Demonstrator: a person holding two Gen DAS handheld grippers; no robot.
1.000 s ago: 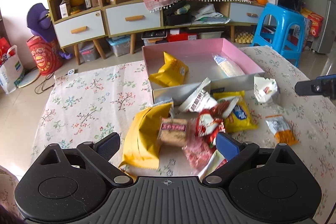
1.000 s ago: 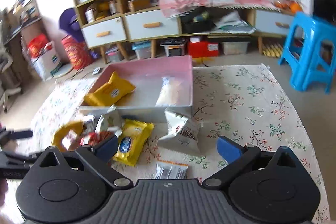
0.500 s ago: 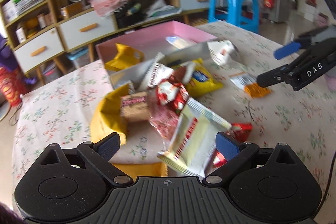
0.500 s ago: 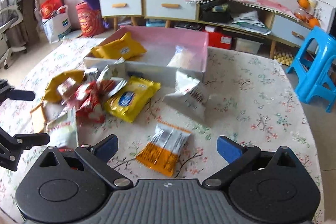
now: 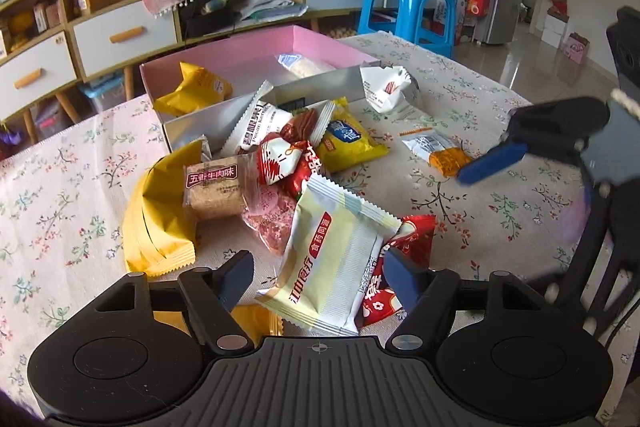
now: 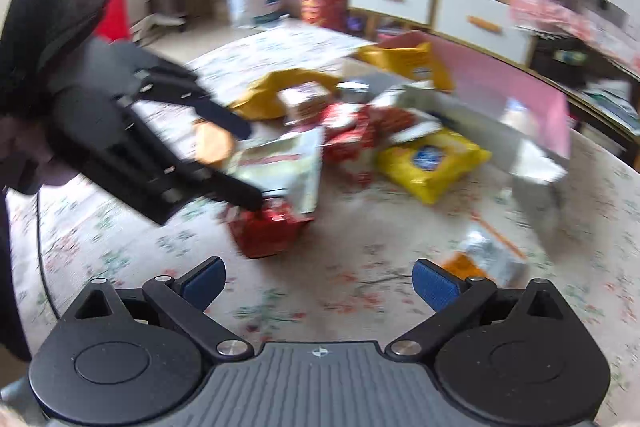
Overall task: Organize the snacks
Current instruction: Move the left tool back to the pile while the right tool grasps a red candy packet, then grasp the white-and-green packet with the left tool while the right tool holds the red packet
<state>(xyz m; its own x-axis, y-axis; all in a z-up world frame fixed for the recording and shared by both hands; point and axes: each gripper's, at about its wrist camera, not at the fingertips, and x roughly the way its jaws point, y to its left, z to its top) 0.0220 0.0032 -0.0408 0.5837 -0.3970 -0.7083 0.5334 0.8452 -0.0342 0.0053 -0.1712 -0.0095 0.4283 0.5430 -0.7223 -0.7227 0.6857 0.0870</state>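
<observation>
The task is at an early stage, judging from how the snacks lie. Only two packets are in the pink box (image 5: 328, 47): a yellow packet (image 5: 192, 93) and a white packet (image 5: 304, 65). The box stands well beyond the fingers of both grippers.

Most snacks are not yet sorted. They lie in a heap on the table (image 5: 60, 195) between the left gripper (image 5: 318, 277) and the box: a large yellow bag (image 5: 156, 215), a brown bar (image 5: 214, 187), red packets (image 5: 292, 163), a pecan packet (image 5: 256, 127) and a yellow-blue packet (image 5: 348, 143). A crumpled white packet (image 5: 390, 89) lies just beside the box wall.

The fingers of the left gripper are closing, with a cream packet (image 5: 336, 259) between them. The right finger (image 5: 400, 275) seems to touch its edge; the left finger (image 5: 236, 275) stands apart from it, so the packet is not yet gripped. A red packet (image 5: 412, 239) lies partly under it.

The right gripper (image 6: 318, 283) has its fingers wide apart and nothing between them. An orange packet (image 6: 484, 259) lies just beyond its right finger. The right wrist view is blurred, so smaller details there cannot be told.

What is left, it seems, is nearly everything: the heap and the loose packets must go into the box one after another.
</observation>
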